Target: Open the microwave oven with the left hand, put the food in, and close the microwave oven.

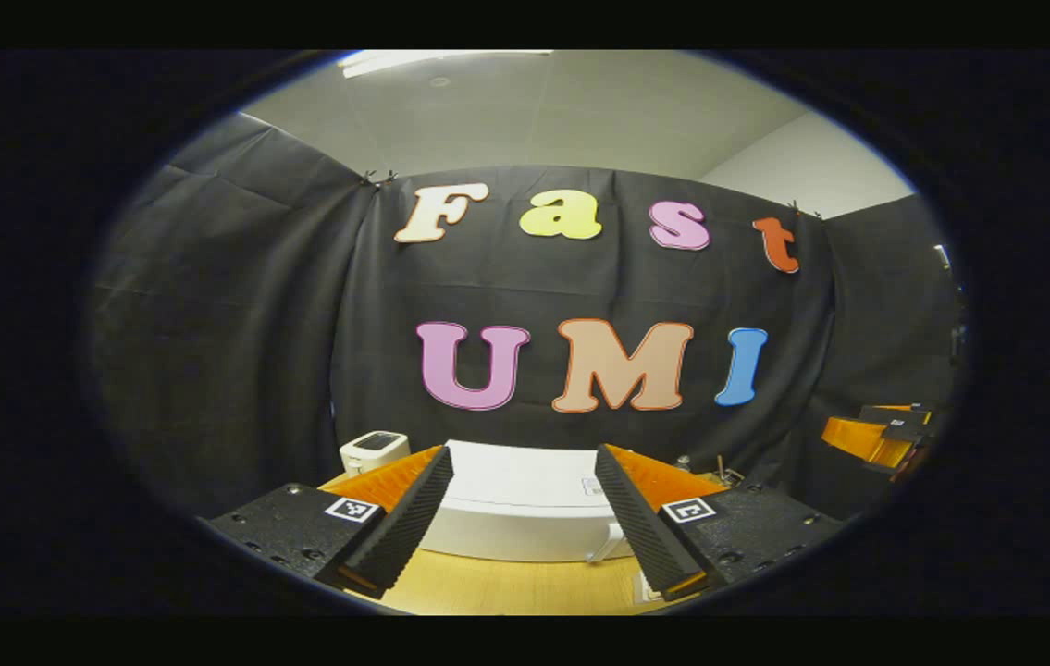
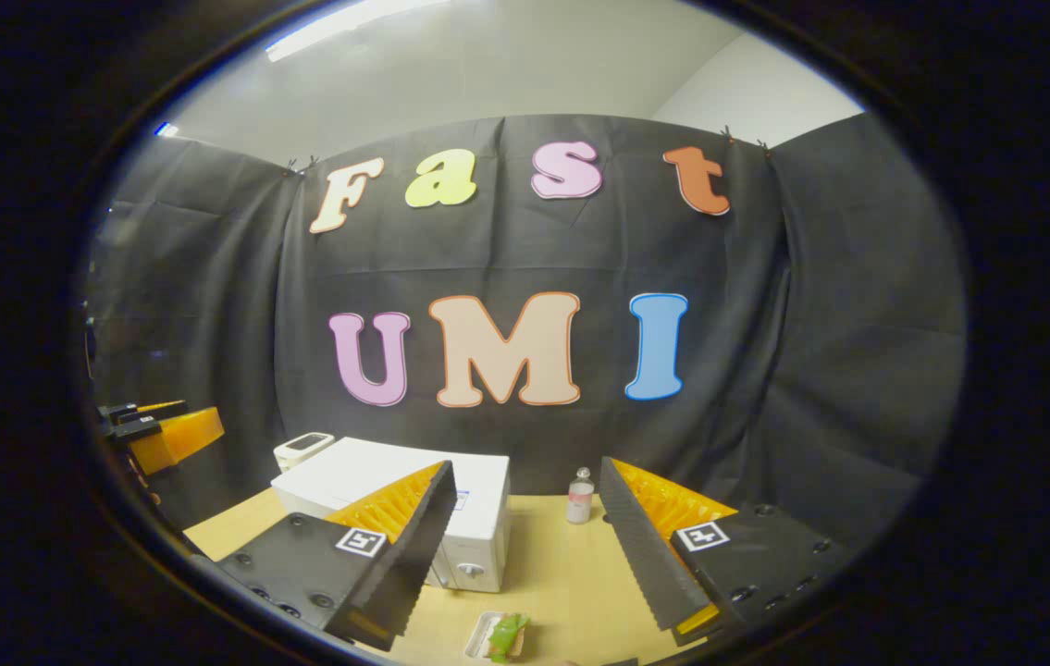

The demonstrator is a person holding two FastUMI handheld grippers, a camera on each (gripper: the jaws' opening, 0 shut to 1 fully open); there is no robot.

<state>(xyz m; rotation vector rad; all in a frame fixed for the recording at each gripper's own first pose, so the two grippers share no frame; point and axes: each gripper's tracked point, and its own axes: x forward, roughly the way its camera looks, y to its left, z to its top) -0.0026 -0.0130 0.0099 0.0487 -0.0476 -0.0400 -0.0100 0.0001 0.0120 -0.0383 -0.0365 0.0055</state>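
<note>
Left gripper (image 1: 525, 532) wide, aimed at shut microwave (image 1: 525, 509); close squarely on door handle (image 1: 611, 544), pull gently.

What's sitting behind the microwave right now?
Behind the microwave, at its far left corner, sits a small white device against the black cloth. The space directly behind the microwave's body is hidden.

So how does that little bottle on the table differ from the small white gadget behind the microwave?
The bottle is slim, upright and see-through with a pale cap; the white gadget is squat, boxy and opaque with a dark panel on top. The bottle stands in the open to the right of the microwave, while the gadget sits at the microwave's far left corner, close to the cloth wall. Both are small beside the microwave and rest on the wooden table.
</note>
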